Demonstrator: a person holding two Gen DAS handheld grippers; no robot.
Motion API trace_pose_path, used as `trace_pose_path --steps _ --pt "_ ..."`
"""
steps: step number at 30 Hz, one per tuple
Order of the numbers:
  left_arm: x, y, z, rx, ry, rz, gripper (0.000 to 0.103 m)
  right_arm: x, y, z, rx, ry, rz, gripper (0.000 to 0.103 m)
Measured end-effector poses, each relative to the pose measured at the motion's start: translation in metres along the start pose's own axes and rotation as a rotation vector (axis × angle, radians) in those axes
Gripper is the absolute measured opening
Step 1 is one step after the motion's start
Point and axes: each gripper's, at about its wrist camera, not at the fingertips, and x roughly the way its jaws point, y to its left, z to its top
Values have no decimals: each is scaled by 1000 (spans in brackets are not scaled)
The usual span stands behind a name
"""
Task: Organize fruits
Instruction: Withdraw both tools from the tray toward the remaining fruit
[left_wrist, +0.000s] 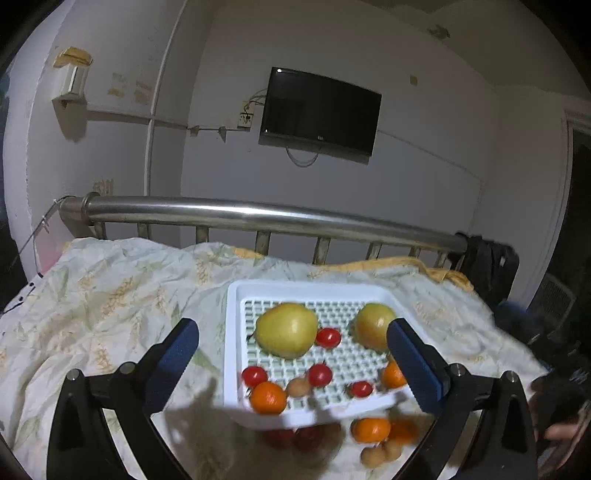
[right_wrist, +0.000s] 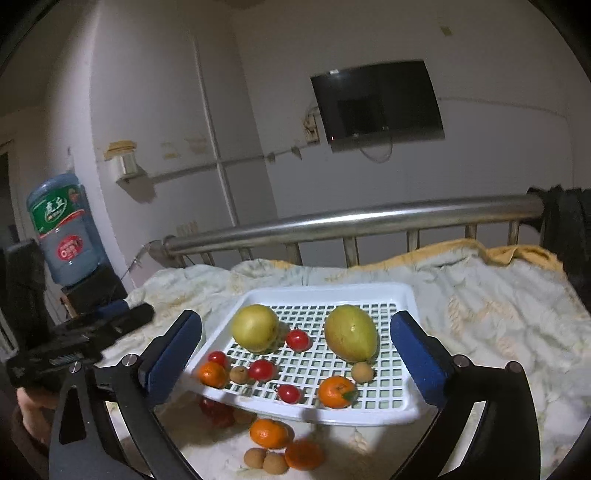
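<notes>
A white slotted tray (right_wrist: 325, 408) lies flat holding two big yellow-green fruits (right_wrist: 255, 328) toward its far side, four cherry tomatoes (right_wrist: 297, 339), two oranges (right_wrist: 336, 391) and two small brown fruits (right_wrist: 362, 371). Just beyond the tray's near edge lie two more oranges (right_wrist: 269, 432), two brown fruits (right_wrist: 265, 460) and red tomatoes (right_wrist: 216, 408)

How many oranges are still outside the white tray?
2, both on the bedsheet before the tray's near edge: one orange closer to it, another orange beside it. More may be hidden.
</notes>
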Motion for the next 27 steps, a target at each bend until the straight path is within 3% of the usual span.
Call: trace_pose_path --steps 6,15,20,23,25,27 --pt "10 2 -40 14 99 59 103 -9 -7 -29 -29 61 21 103" --pt "31 -4 -86 36 254 28 100 18 -12 -74 -11 270 44 102" --pt "46 -2 -93 27 315 24 88 36 -13 -95 -9 386 38 77" --pt "55 8 -97 -18 349 29 78 46 -15 -105 12 432 45 68" --pt "57 17 -99 -62 356 29 76 49 -15 -108 15 446 46 62" --pt "57 23 -98 -88 344 44 76 52 -15 -109 20 449 47 61"
